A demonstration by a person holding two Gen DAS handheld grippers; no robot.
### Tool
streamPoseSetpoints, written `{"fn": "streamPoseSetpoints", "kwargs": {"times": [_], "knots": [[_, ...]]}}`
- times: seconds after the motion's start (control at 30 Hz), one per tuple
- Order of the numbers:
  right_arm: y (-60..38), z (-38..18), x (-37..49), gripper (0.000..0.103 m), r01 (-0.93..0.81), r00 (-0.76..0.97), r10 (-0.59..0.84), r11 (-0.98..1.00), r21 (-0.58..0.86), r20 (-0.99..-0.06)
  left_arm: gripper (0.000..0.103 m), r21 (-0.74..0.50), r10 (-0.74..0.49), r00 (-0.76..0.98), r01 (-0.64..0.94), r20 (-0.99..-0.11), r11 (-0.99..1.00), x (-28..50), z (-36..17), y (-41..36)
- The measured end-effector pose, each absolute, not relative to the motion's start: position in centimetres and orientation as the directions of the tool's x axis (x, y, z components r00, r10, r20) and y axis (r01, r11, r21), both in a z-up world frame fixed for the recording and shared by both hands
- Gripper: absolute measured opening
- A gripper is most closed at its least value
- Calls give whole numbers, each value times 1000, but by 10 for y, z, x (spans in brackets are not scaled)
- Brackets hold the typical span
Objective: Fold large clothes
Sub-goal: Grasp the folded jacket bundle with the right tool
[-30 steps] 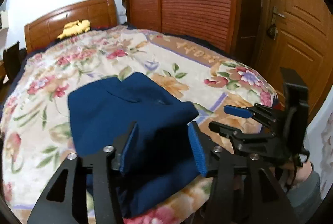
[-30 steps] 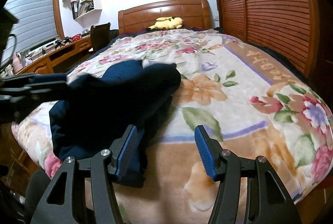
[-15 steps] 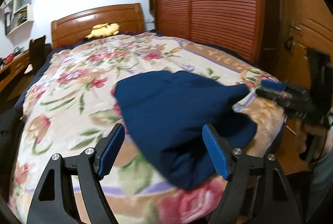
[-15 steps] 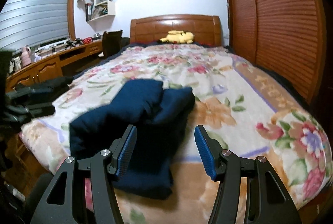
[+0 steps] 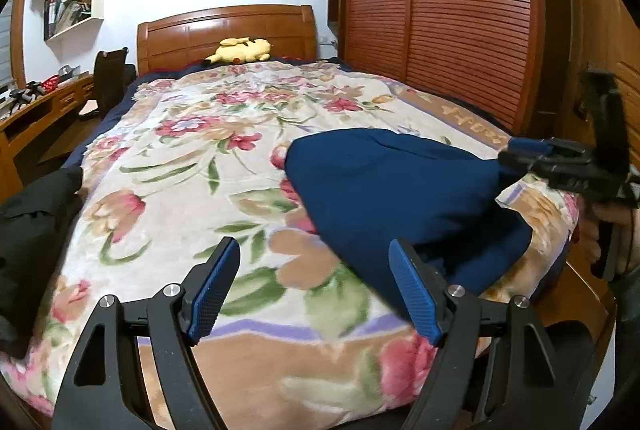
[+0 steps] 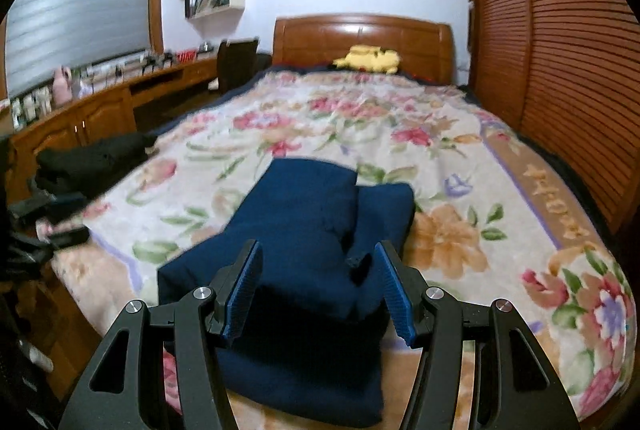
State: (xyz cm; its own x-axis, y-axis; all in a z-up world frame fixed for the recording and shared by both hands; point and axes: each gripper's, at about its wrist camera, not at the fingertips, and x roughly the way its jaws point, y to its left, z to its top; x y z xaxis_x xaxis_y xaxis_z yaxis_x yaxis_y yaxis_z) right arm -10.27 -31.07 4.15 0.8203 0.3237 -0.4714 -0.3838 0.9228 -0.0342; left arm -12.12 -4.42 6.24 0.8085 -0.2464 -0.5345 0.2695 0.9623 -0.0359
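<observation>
**Blue garment folded, set down near foot of bed**

Left gripper point(image 5: 314, 288): jaws wide, nothing between them, only blanket point(image 5: 168, 190) ahead. They have just been opening. Garment point(image 5: 392, 190) lies ahead and to its right, clear of the pads.

Right gripper point(image 6: 318, 286): jaws about half open. Garment point(image 6: 304, 230) fills the view between the pads, but I see no pinch, so I read it as not gripped. In the left view its tips sit at the garment's right edge; contact there I can't confirm.

Garment is a thick bundle, one folded flap lying over another, sitting close to the bed's near edge. Black pile point(image 6: 88, 158) lies off to my left, well apart.

My read: fold mostly done, now tidying or parking it.

To do it well:
- keep the layers stacked, no dragging by one flap
- if moving it, grab through all layers from both sides
- push it away from the edge so it doesn't slide off
</observation>
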Motion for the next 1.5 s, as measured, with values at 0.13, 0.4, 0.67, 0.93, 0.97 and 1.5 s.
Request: {"fn": "streamPoseSetpoints", "kwargs": {"times": [0.13,0.4,0.67,0.93,0.97,1.5], "knots": [[-292,37,-85,60,-399,791,291,912,-93,-539,78,-30,-232,819,254,-525,967,-127,63,-33],[-281,25,-67,43,-441,730,289,891,-104,-620,78,-29,-219,824,239,-523,971,-127,60,-20],[-286,38,-83,11,-488,736,352,868,-93,-579,78,-56,-231,819,237,-525,970,-126,58,-15],[-326,41,-136,9,-386,821,274,913,-133,-502,78,-56,-256,818,265,-516,963,-127,57,-21],[-329,35,-134,9,-374,818,256,917,-137,-515,78,-62,-261,815,269,-517,961,-126,57,-22],[-337,17,-164,57,-304,847,221,947,-100,-484,80,-90,-320,752,331,-576,939,-61,39,-55]]}}
